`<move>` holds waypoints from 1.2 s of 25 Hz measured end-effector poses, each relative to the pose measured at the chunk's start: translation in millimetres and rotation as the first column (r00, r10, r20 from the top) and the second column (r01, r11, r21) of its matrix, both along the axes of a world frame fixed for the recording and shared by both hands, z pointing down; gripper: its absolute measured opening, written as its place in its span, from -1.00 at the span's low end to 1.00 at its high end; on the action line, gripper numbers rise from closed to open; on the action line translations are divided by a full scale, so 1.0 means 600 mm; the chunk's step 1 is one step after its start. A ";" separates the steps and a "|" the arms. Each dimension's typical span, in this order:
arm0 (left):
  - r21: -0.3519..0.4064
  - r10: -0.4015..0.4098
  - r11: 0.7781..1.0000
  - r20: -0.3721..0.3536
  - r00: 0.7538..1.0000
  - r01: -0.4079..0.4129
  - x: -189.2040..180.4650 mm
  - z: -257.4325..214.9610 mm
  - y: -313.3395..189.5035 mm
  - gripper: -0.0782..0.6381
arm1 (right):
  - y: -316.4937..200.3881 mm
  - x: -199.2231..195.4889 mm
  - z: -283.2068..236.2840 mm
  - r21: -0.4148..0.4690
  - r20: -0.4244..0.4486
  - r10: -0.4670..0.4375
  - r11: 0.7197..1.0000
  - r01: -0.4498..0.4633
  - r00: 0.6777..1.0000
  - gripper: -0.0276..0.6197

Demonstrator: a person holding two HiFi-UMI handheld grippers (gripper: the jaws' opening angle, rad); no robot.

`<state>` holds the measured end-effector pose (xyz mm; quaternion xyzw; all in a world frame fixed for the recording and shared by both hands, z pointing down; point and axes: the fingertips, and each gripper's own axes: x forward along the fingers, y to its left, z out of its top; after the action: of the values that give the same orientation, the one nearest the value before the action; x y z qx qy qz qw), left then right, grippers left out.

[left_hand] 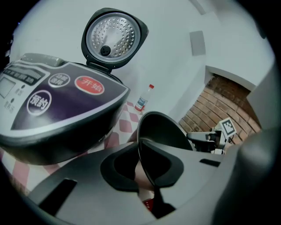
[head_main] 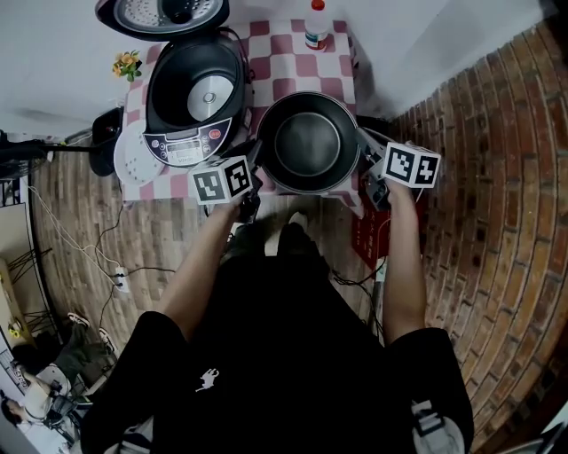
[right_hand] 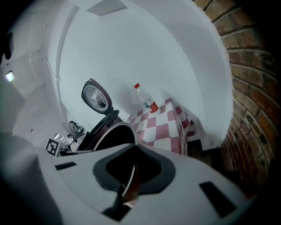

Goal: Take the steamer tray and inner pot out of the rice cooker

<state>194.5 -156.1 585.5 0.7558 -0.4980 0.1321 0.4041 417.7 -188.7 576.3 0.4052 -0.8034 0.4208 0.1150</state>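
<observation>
The inner pot, dark and empty, is out of the rice cooker. It sits over the front right part of the bench, just beside the cooker's body and overlapping the bench's near edge. From here I cannot tell whether its base is on the cloth.

The person has it pinched from both sides. The left gripper is nipped nearly closed on the pot's left rim. In the left gripper view the thin rim runs straight down between the two dark pads, one inside the wall and one outside. The right gripper does the same on the opposite rim, its jaws all but together, with the pot's edge clamped between them. Each gripper carries its marker cube close behind the grip.

The cooker stands open, its lid tipped back and the bare heating plate showing in the well. A white perforated disc, which looks like the steamer tray, lies at the cooker's front left, partly over the bench's edge.

A red and white checked cloth covers the bench. A clear bottle with a red cap stands at the back, and a small bunch of yellow flowers sits at the far left. To the right the floor is brick-patterned. To the left, a power strip and cables trail over planks.
</observation>
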 end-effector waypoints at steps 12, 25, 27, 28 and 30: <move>-0.016 -0.033 0.999 0.094 0.995 0.034 0.001 0.010 -0.013 -0.68 | -0.023 0.003 0.005 0.023 -0.151 -0.005 1.000 0.008 0.989 -0.85; -0.011 -0.028 0.999 0.250 0.968 0.032 0.004 0.021 -0.023 -0.63 | -0.043 -0.003 0.018 0.074 -0.370 -0.010 0.996 0.041 0.929 -0.82; -0.010 -0.031 0.999 0.259 0.965 0.035 0.007 0.020 -0.027 -0.63 | -0.044 0.000 0.021 0.078 -0.410 -0.012 0.996 0.049 0.912 -0.82; -0.009 -0.032 0.999 0.258 0.966 0.035 0.009 0.020 -0.029 -0.63 | -0.045 0.003 0.022 0.078 -0.417 -0.011 0.996 0.048 0.909 -0.81; -0.004 -0.030 0.999 0.261 0.965 0.032 0.012 0.019 -0.034 -0.62 | -0.046 0.006 0.023 0.076 -0.409 -0.004 0.996 0.039 0.913 -0.81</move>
<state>201.6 -176.3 597.2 0.7224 -0.5580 0.2259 0.3401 421.3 -216.2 590.1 0.4798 -0.7828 0.2920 0.2680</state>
